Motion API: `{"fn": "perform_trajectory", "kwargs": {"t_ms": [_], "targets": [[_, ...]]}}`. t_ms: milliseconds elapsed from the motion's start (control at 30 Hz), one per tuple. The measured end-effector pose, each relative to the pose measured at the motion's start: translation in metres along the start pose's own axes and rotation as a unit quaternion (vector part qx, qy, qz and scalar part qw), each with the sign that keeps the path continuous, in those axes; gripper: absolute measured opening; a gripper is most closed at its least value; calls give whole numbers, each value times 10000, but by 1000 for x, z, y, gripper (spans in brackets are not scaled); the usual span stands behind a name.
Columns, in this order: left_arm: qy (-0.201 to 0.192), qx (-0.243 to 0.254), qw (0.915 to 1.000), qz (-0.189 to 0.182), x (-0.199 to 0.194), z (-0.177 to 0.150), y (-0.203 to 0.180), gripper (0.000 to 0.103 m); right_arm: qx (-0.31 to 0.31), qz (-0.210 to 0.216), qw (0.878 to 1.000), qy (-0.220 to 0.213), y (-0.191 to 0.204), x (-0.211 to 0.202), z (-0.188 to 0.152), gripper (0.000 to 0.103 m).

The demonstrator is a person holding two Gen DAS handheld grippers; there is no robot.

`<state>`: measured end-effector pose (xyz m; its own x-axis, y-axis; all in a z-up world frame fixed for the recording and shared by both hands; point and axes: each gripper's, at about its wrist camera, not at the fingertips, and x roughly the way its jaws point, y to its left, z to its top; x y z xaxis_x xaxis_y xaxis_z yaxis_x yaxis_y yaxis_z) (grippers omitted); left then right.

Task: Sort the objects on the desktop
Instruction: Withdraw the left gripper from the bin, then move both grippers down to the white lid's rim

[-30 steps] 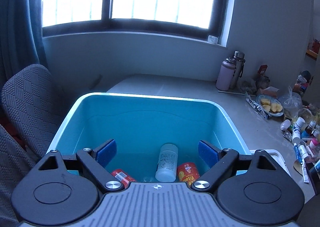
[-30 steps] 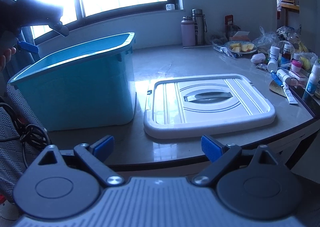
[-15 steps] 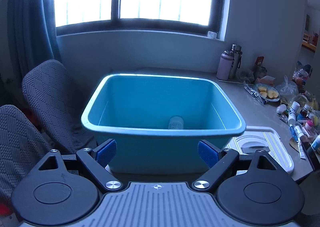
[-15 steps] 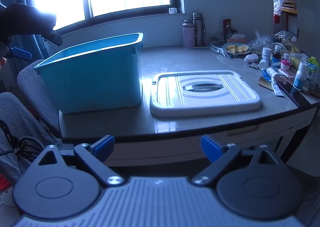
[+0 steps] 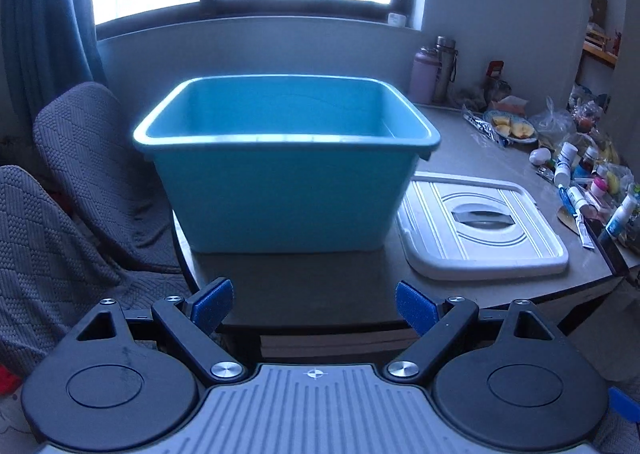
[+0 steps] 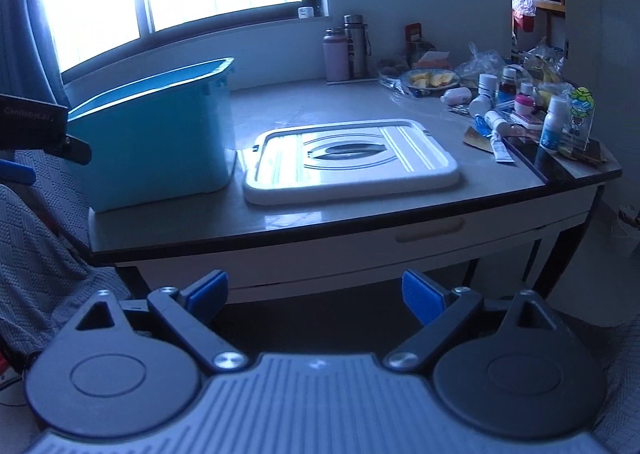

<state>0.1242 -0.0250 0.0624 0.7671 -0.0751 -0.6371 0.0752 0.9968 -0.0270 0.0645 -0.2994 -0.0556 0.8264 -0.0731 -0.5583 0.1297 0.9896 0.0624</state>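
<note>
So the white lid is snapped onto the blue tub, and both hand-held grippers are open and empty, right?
Not quite. The white lid lies flat on the table beside the blue tub, which stands open, as the right wrist view shows. The left hand-held gripper and right hand-held gripper are indeed open and empty.

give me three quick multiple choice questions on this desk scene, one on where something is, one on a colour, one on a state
1. Where does the white lid lie?
A. on the bin
B. on the desk beside the bin
C. on the chair

2. What colour is the storage bin?
A. turquoise
B. red
C. yellow

3. How are the left gripper and right gripper?
A. both open, empty
B. both shut
C. one holds a bottle

Answers: 1 B, it lies flat on the desk right of the bin; 2 A, walls are turquoise; 3 A, fingers spread, nothing between.
</note>
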Motion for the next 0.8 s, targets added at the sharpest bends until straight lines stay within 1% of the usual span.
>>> {"fn": "perform_trajectory", "kwargs": {"t_ms": [67,200,300,400,533,633,800], "targets": [[80,14,10000,-33,7,-2,-14,90,5,-58,10000,17,-10,0,1,94],[213,146,9997,16,25,-3,-50,90,114,-149,9998,-34,-45,12,13,94],[335,152,9993,-83,43,-2,-79,90,-1,-249,9997,-66,-70,27,24,94],[442,182,9988,-87,64,-3,-107,90,37,-176,9998,-56,-92,45,32,94],[523,156,9985,-39,83,-1,-136,90,-26,-78,10000,47,-107,64,39,94],[531,48,9986,-6,92,2,-153,90,-73,-5,9999,125,-119,78,45,94],[710,0,9974,84,106,6,-172,90,-151,117,9995,254,-138,102,54,94]]}}
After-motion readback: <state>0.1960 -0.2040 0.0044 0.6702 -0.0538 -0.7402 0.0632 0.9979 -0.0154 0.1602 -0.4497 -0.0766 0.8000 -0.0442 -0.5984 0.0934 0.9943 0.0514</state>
